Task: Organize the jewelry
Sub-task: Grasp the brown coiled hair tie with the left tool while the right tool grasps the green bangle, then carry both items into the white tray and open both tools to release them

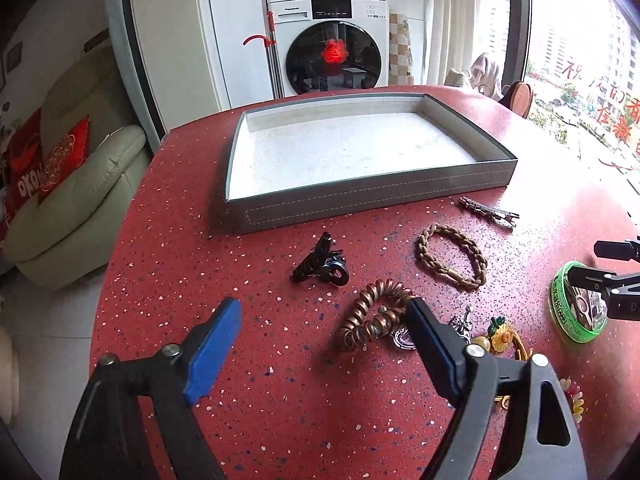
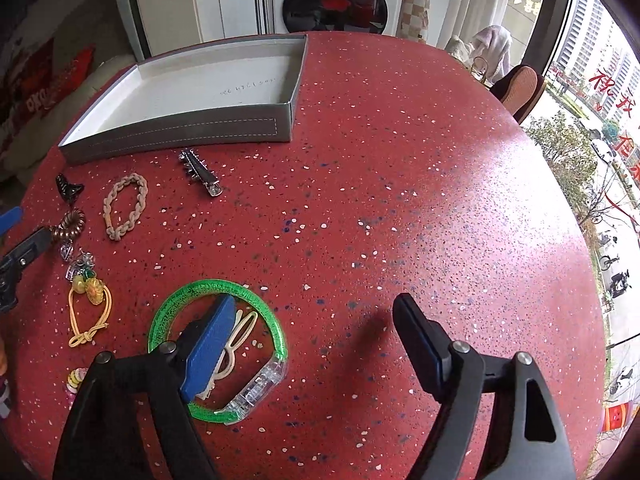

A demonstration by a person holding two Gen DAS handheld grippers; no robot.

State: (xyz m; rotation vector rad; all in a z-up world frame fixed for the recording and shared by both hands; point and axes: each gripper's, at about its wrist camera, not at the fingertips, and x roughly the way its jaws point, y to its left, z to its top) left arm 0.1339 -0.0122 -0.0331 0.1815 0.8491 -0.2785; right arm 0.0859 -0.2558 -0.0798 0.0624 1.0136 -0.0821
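Note:
A grey tray (image 1: 360, 196) with a white floor stands at the back of the red table; it also shows in the right wrist view (image 2: 180, 128). In front of it lie a black claw clip (image 1: 320, 266), a copper spiral hair tie (image 1: 372, 316), a braided tan bracelet (image 1: 452, 256), a silver hair clip (image 1: 490, 210) and a green bangle (image 2: 218, 348). My left gripper (image 1: 320, 320) is open, its right finger beside the spiral tie. My right gripper (image 2: 316, 324) is open, its left finger over the green bangle.
A yellow elastic with a flower charm (image 2: 90, 308), clear charms (image 2: 78, 264) and a bead piece (image 2: 76, 380) lie at the table's left. A cream hair tie (image 2: 236, 340) lies inside the bangle. A washing machine (image 1: 328, 48) stands behind, a sofa (image 1: 76, 192) to the left.

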